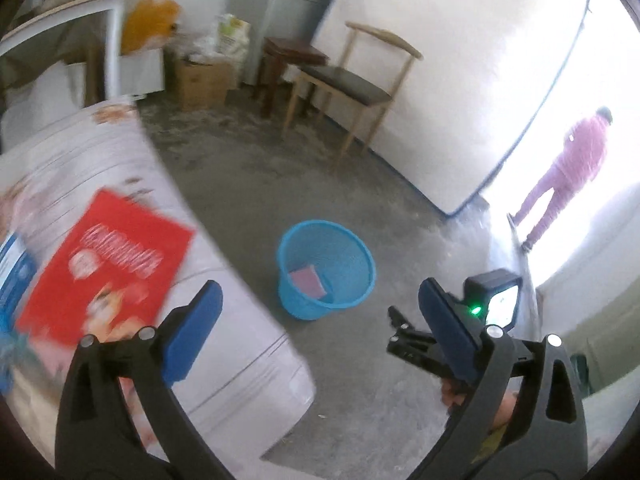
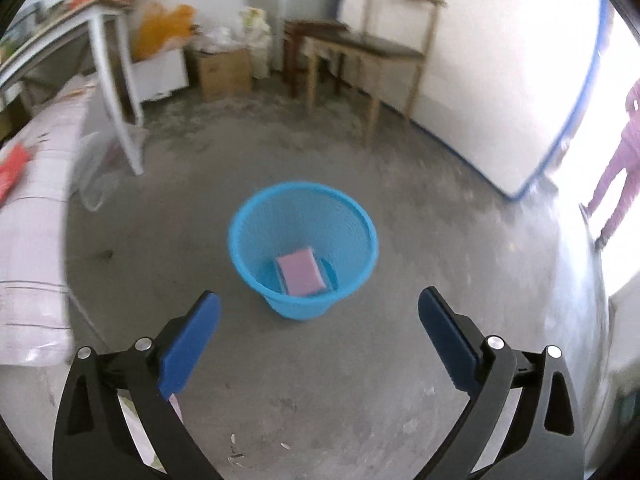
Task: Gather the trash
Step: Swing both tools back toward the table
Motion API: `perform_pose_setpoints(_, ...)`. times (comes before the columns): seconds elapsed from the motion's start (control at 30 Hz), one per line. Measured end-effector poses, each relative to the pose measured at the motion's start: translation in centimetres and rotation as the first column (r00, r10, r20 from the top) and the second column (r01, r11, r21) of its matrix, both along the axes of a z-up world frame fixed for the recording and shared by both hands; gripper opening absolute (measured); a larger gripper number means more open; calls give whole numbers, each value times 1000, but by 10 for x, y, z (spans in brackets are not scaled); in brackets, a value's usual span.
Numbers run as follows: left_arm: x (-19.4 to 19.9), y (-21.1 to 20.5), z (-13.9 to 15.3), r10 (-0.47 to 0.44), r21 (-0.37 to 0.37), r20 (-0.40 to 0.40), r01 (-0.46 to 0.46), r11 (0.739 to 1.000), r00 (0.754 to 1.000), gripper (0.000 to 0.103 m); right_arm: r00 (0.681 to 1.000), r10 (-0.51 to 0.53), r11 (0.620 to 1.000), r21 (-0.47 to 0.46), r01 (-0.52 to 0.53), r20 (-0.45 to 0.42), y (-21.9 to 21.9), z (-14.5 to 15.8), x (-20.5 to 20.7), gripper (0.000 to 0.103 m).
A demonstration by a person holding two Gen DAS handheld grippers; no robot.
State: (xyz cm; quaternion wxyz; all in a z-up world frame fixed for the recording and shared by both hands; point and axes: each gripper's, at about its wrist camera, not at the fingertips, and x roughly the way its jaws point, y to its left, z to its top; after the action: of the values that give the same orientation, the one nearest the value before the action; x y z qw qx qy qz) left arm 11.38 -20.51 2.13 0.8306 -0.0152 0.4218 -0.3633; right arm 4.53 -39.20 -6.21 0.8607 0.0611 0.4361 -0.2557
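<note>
A blue mesh waste basket [image 2: 352,216] stands on the concrete floor, with a pink flat packet [image 2: 301,273] lying inside it. It also shows in the left wrist view [image 1: 344,240] with the packet [image 1: 307,280]. My right gripper [image 2: 319,308] is open and empty, above and just in front of the basket. My left gripper [image 1: 320,300] is open and empty, near the edge of a white covered table [image 1: 224,320]. A red flat package [image 1: 108,264] lies on that table, left of the left gripper. The right gripper's body shows in the left wrist view [image 1: 480,312].
A wooden chair [image 1: 352,80] and dark stool [image 1: 292,56] stand by the far wall, with a cardboard box [image 1: 200,80] and bags beside them. A white table leg [image 2: 120,100] stands at left. A person in pink [image 1: 568,168] stands in the bright doorway at right.
</note>
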Motion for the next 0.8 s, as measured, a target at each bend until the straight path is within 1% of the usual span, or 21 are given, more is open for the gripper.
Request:
perform_pose_setpoints(0.07,-10,24,-2,48,10,20,-48,999,999,95,998,59,998,11,-59,30,15,14,3,96)
perform_pose_setpoints(0.1,-15,37,-4,70,30,32,-71,997,997,95,995,89,996,25,-91,48,22,19,4,96)
perform_pose_setpoints(0.17,-20,55,-7,96,53,50,-99,994,994,95,983,150,986,56,-157,106,41,34,7,97)
perform_pose_setpoints(0.2,-25,71,-7,122,63,65,-126,990,990,95,975,178,980,61,-187,135,51,40,9,96)
perform_pose_setpoints(0.23,-30,85,-7,145,60,77,-149,987,987,95,960,220,971,61,-233,171,65,52,11,97)
perform_pose_setpoints(0.33,-46,133,-6,227,9,101,-229,973,969,95,931,282,952,57,-302,233,93,77,18,96)
perform_pose_setpoints(0.4,-56,166,-9,265,-31,116,-264,964,957,95,904,325,931,76,-357,277,111,92,22,96)
perform_pose_setpoints(0.47,-68,196,-16,291,-57,133,-286,957,947,95,872,377,896,115,-428,313,131,103,29,96)
perform_pose_setpoints(0.5,-71,207,-18,304,-50,141,-300,953,942,95,858,397,876,144,-460,326,137,105,33,96)
perform_pose_setpoints(0.53,-76,214,-22,316,-33,152,-314,949,937,95,838,425,840,195,-506,343,146,107,36,96)
perform_pose_setpoints(0.57,-80,222,-27,321,-3,168,-325,946,932,95,819,451,806,233,-545,356,156,109,40,94)
perform_pose_setpoints(0.6,-80,228,-31,321,16,174,-329,944,931,94,802,472,778,255,-574,365,166,111,42,91)
perform_pose_setpoints(0.63,-83,235,-36,328,36,179,-339,940,928,94,775,511,734,280,-619,373,179,112,45,90)
perform_pose_setpoints(0.67,-86,245,-37,336,44,184,-349,936,924,94,746,552,693,293,-659,373,195,112,47,88)
perform_pose_setpoints(0.7,-87,250,-40,343,46,183,-356,933,922,94,710,601,647,297,-702,368,211,110,50,86)
perform_pose_setpoints(0.73,-87,256,-43,348,46,177,-361,931,920,94,682,636,617,294,-730,361,224,111,50,85)
perform_pose_setpoints(0.8,-86,268,-48,353,37,166,-364,931,921,94,596,733,530,275,-802,328,262,108,53,82)
